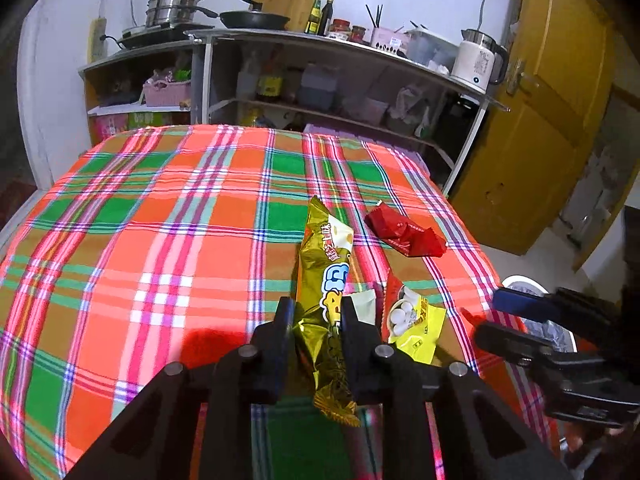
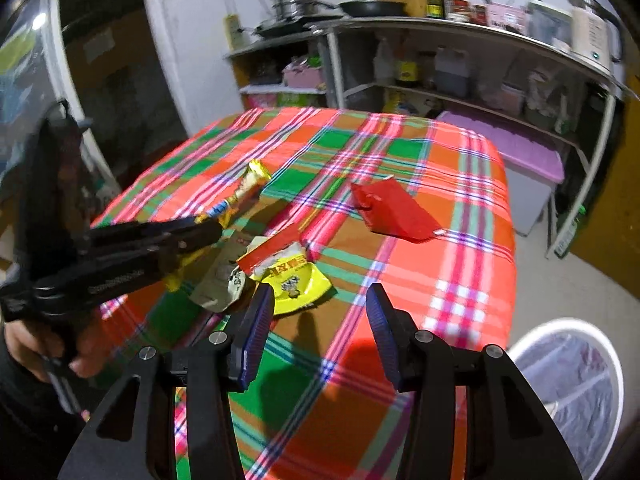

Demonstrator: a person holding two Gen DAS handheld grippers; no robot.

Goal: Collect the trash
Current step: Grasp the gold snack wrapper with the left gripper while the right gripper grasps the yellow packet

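Note:
My left gripper (image 1: 316, 314) is shut on a long gold snack wrapper (image 1: 324, 248), which sticks out past the fingers over the plaid-covered table (image 1: 160, 240). Right of it lie a yellow-and-red wrapper (image 1: 412, 320) and a crumpled red wrapper (image 1: 404, 232). In the right wrist view my right gripper (image 2: 319, 300) stands open above the cloth with nothing between its blue pads. The yellow-and-red wrapper (image 2: 296, 280) lies just beyond its left finger, a pale wrapper (image 2: 216, 280) beside it, the red wrapper (image 2: 396, 212) farther off. The left gripper (image 2: 208, 232) shows at the left with the gold wrapper (image 2: 248, 184).
A white bin with a plastic liner (image 2: 576, 384) stands on the floor off the table's right corner. Behind the table are metal shelves (image 1: 340, 44) with pans, bottles and a kettle (image 1: 476, 60). A purple-lidded box (image 2: 520, 148) and a yellow door (image 1: 540, 120) are to the right.

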